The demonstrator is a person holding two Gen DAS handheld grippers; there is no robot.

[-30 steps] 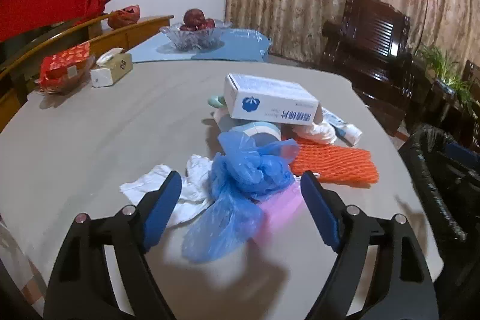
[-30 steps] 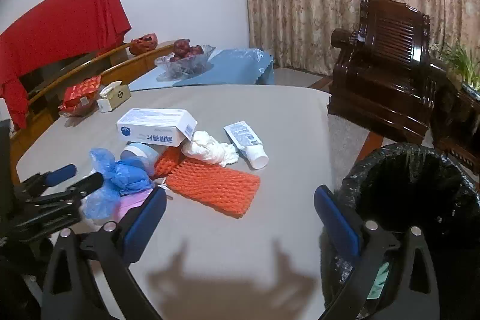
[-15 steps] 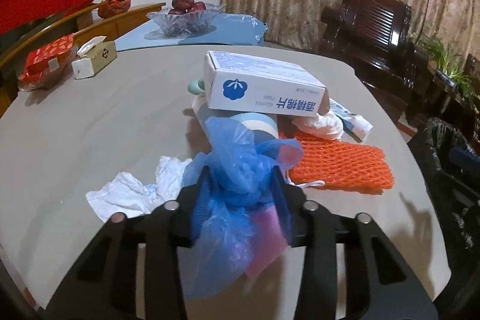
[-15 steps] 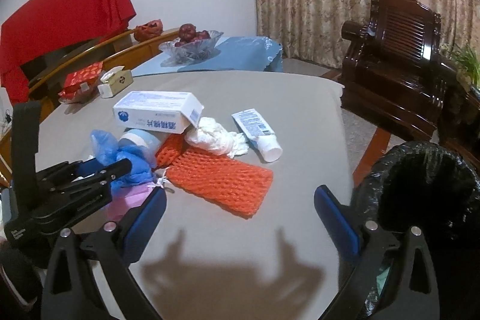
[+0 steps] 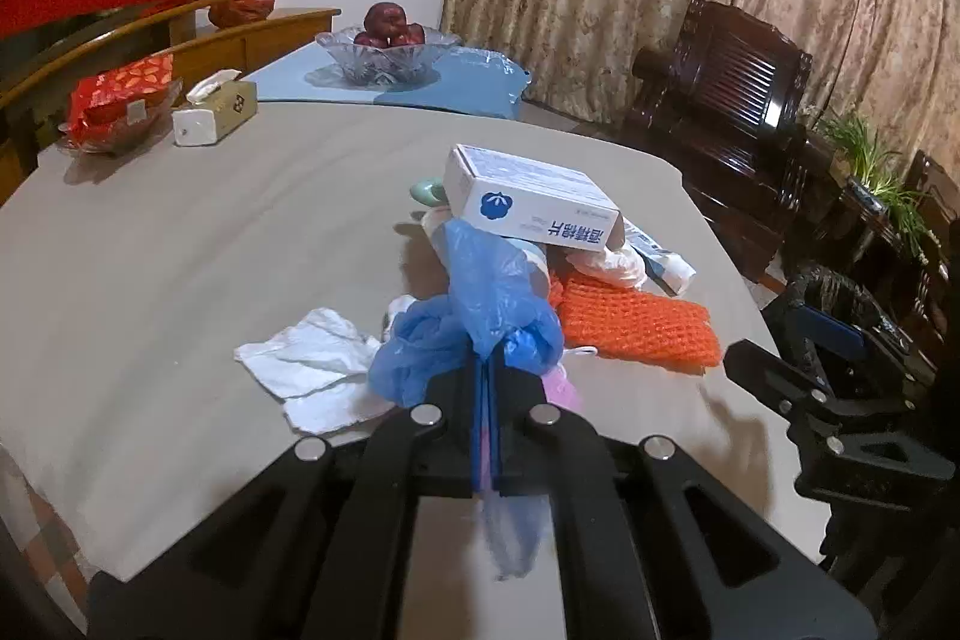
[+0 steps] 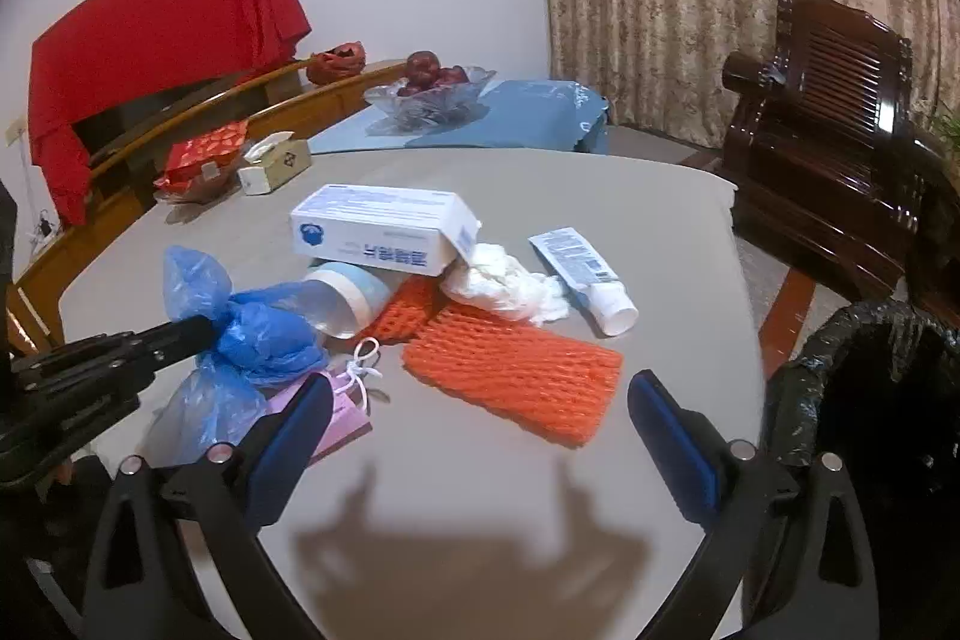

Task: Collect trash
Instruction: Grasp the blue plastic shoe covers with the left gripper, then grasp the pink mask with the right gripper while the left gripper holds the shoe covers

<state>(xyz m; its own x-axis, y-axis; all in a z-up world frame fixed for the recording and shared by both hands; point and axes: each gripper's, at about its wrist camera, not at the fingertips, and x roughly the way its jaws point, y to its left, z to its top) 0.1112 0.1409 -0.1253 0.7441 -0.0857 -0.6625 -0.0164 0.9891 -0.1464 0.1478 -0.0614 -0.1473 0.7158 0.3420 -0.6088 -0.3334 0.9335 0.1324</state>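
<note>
My left gripper (image 5: 486,364) is shut on a crumpled blue plastic bag (image 5: 480,292), pinching it near its knot; the bag's tail hangs under the fingers. From the right wrist view the same bag (image 6: 264,334) is held at the tip of the left gripper (image 6: 198,325), just above the table. Beside it lie an orange foam net (image 6: 510,370), a white box (image 6: 378,232), a white wad (image 6: 510,289), a tube (image 6: 582,274) and a pink packet (image 6: 342,412). My right gripper (image 6: 480,391) is open and holds nothing, hovering before the net.
A bin lined with a black bag (image 6: 870,370) stands off the table's right edge. White tissue (image 5: 312,370) lies left of the blue bag. A tissue box (image 5: 216,112), red packet (image 5: 120,100) and fruit bowl (image 5: 390,52) sit at the far side. A dark wooden chair (image 6: 840,130) stands behind.
The left jaws went from wide open around the blue bag to shut on it, and the bag is drawn up a little. The right gripper drifted closer to the pile, still open.
</note>
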